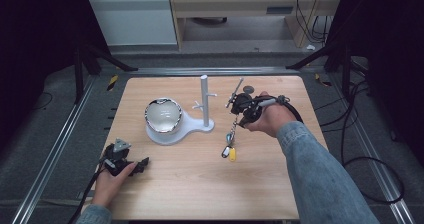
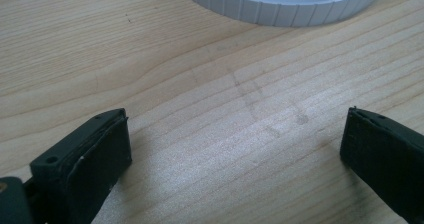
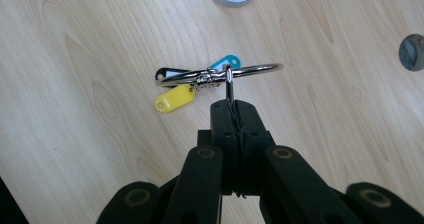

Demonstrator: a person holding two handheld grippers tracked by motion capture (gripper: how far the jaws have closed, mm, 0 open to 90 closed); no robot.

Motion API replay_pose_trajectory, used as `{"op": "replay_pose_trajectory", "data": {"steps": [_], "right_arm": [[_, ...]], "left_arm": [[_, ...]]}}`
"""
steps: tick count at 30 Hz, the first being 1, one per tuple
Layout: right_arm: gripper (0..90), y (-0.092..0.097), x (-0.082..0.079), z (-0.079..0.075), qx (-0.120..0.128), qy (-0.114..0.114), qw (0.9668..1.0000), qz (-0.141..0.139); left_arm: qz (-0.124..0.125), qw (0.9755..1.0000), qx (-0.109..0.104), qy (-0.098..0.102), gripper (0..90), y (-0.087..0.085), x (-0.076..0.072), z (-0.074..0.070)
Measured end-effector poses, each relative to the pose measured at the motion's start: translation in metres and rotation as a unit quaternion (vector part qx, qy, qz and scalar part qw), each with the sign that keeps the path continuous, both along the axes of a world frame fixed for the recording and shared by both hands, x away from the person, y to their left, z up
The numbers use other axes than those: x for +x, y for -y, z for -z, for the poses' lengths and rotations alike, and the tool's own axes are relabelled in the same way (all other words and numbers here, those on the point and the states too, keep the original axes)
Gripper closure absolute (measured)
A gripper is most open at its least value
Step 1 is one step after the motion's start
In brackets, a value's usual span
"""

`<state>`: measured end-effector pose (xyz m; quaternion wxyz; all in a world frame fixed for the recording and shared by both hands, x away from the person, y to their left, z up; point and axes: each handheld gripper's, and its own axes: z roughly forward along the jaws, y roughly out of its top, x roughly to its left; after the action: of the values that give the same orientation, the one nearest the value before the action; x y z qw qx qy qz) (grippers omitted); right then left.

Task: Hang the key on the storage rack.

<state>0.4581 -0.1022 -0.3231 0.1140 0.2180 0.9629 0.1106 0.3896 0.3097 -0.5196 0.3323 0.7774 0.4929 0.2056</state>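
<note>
Right now your key ring hangs from the right gripper, whose jaws are pinched tight on the small loop at its top — the big steel ring sits just past the jaw tips, with a yellow tag, a teal tag and a black tag bunched on its left side. From the high view the bunch dangles off the gripper, its tags low over the wood to the right of the white stand, clear of it.

By the look of it you are in the carry step, and the likely target is one of the short pegs on the stand's post. The next move calls for bringing the ring level with a peg and lining its opening up squarely, since the tags will swing and could snag.

Your left gripper rests low over the table near the front-left edge, jaws wide apart with nothing between them, the ribbed rim of the stand's base just ahead. A shiny bowl sits on that base.

The table is pale wood grain, framed by metal rails, in a dim room with a light cabinet and loose cables beyond
</note>
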Motion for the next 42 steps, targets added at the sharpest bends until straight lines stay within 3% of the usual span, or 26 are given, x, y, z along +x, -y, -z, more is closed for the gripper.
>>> {"op": "replay_pose_trajectory", "data": {"steps": [9,23,42], "right_arm": [[89.0,-0.008,0.004,-0.007,-0.015,-0.004,0.9998,-0.01],[88.9,-0.017,0.006,-0.032,-0.017,0.005,0.9997,-0.015],[88.9,-0.012,0.016,-0.067,0.012,0.033,0.9994,0.004]], "left_arm": [[0.0,1.0,0.0,0.0,0.0,0.0,0.0,0.0],[0.0,1.0,0.0,0.0,0.0,0.0,0.0,0.0],[0.0,1.0,0.0,0.0,0.0,0.0,0.001,0.0]]}}
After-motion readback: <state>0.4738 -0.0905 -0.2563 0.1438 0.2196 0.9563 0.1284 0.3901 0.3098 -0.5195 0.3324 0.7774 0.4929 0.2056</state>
